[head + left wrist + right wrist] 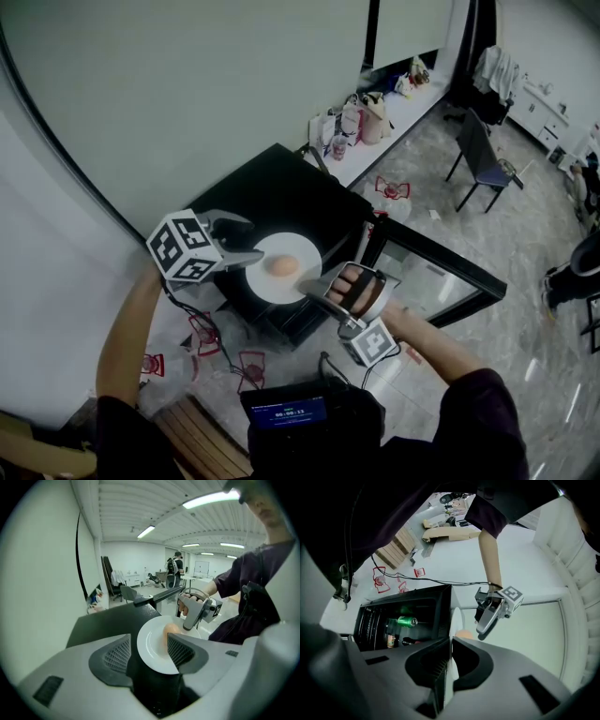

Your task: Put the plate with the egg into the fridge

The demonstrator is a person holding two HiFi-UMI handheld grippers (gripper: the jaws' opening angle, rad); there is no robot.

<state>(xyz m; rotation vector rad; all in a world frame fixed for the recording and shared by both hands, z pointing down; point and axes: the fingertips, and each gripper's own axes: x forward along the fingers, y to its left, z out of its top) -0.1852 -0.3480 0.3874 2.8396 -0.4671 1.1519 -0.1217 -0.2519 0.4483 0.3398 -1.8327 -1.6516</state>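
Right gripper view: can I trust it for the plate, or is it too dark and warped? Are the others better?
Right gripper view: strong fisheye, dark upper left, the plate only an edge-on sliver, the fridge interior dim. Left gripper view: evenly lit and sharp, plate face and egg clear, ceiling lights glaring. Head view: bowed edges, white plate stands out against black fridge.

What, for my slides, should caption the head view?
Right gripper grips the plate holding the egg over the fridge; left gripper open.
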